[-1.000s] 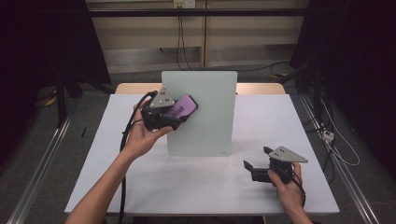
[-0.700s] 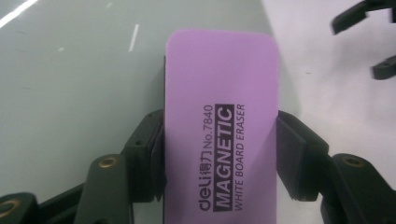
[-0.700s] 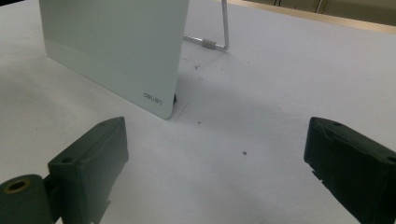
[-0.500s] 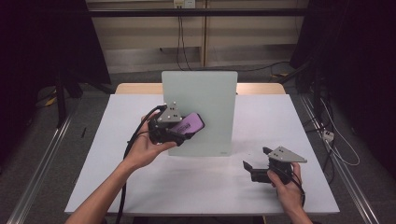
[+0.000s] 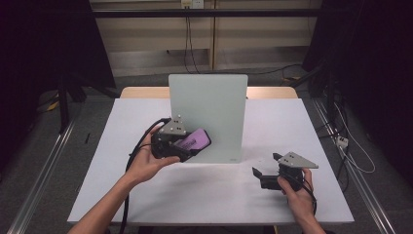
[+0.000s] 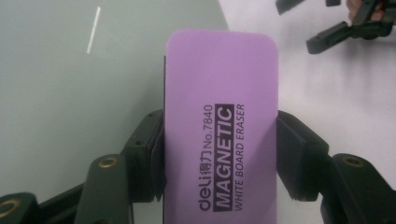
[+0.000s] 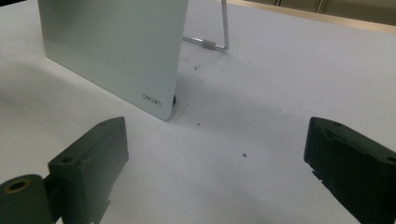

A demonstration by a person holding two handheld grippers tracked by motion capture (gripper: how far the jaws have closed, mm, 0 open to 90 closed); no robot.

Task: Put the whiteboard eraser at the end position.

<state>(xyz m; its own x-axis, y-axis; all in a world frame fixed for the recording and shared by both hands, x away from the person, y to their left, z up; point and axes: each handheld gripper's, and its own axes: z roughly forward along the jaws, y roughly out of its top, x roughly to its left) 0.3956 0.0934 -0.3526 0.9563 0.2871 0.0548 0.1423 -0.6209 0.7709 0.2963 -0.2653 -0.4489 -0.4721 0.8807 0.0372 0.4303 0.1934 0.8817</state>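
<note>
Left gripper [image 5: 182, 146] clamped snug on a purple magnetic whiteboard eraser [image 6: 219, 126], jaws pressed flat against both long edges, label reading "deli No.7840 MAGNETIC WHITE BOARD ERASER" running lengthwise up the face. Eraser sticking out well past the jaw tips, rounded far end right up against the pale green glass whiteboard [image 5: 208, 114], at its lower left part; hard to tell whether actually touching the surface or just hovering off it. One short white streak [image 6: 93, 30] on the board, up and to the left of the eraser as seen along the left jaws. Board propped upright near the middle of the white table [image 5: 122, 195], leaning on a thin wire stand [image 7: 219, 32] behind it, small "deli" logo at its lower corner. Right gripper [image 5: 270, 170] sitting low on the table off the board's bottom right corner, well apart from the left one, jaws spread wide with nothing between them, just bare tabletop with a few dark specks. Board corner straight ahead of the right jaws, a bit toward the left one.
</note>
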